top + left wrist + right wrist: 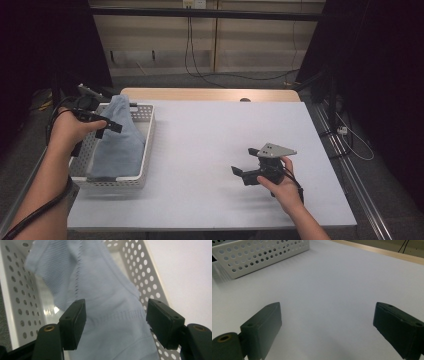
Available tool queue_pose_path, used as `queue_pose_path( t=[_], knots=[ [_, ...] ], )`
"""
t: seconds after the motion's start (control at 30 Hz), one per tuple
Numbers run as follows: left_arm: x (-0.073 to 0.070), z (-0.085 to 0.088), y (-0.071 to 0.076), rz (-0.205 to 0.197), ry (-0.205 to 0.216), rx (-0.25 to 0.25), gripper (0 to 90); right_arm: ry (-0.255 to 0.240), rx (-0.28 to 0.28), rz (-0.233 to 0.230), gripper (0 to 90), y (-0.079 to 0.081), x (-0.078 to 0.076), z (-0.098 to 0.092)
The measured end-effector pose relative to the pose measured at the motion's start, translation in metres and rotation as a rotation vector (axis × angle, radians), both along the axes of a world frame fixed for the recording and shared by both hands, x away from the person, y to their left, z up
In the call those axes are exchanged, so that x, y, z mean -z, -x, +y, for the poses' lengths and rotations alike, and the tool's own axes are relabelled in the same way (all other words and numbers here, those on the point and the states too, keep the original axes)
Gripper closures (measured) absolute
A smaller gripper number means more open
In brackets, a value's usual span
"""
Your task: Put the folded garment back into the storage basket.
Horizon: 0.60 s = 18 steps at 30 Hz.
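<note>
A light blue cloth lies heaped in a white perforated basket at the table's left, rising to a peak at the basket's far end. My left gripper hovers over the basket, just above the cloth. In the left gripper view the cloth runs under and past the left gripper, whose jaws stand apart without pressing on the fabric. My right gripper rests low over the bare table at the right, pointing left. Its jaws are wide open with nothing between them in the right gripper view.
The white table stretches between the basket and the right hand. The basket's holed wall shows at the far left of the right gripper view. A wooden strip edges the far side. Cables hang on the back wall.
</note>
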<state>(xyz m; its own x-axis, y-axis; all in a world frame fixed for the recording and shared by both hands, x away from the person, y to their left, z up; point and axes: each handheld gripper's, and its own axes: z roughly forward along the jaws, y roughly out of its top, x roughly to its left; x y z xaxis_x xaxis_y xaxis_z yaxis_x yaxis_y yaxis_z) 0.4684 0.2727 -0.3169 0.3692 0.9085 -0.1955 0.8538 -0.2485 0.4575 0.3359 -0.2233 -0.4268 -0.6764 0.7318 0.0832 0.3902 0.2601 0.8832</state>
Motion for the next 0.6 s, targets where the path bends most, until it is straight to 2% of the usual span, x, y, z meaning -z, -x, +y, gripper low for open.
queue_pose_path(
  t=[0.27, 0.4, 0.6],
  knots=[
    [0.009, -0.007, -0.007, -0.029, -0.002, 0.003, 35.0, -0.001, -0.002, 0.002, 7.6, 0.0, 0.0, 0.001],
    [0.012, -0.007, -0.012, -0.058, 0.014, -0.01, 36.7, 0.0, -0.002, 0.002, 7.6, 0.0, 0.0, 0.0],
    [0.014, -0.009, -0.021, -0.086, 0.015, -0.012, 42.9, -0.005, -0.006, 0.001, 7.6, 0.0, -0.001, 0.001]
  ],
)
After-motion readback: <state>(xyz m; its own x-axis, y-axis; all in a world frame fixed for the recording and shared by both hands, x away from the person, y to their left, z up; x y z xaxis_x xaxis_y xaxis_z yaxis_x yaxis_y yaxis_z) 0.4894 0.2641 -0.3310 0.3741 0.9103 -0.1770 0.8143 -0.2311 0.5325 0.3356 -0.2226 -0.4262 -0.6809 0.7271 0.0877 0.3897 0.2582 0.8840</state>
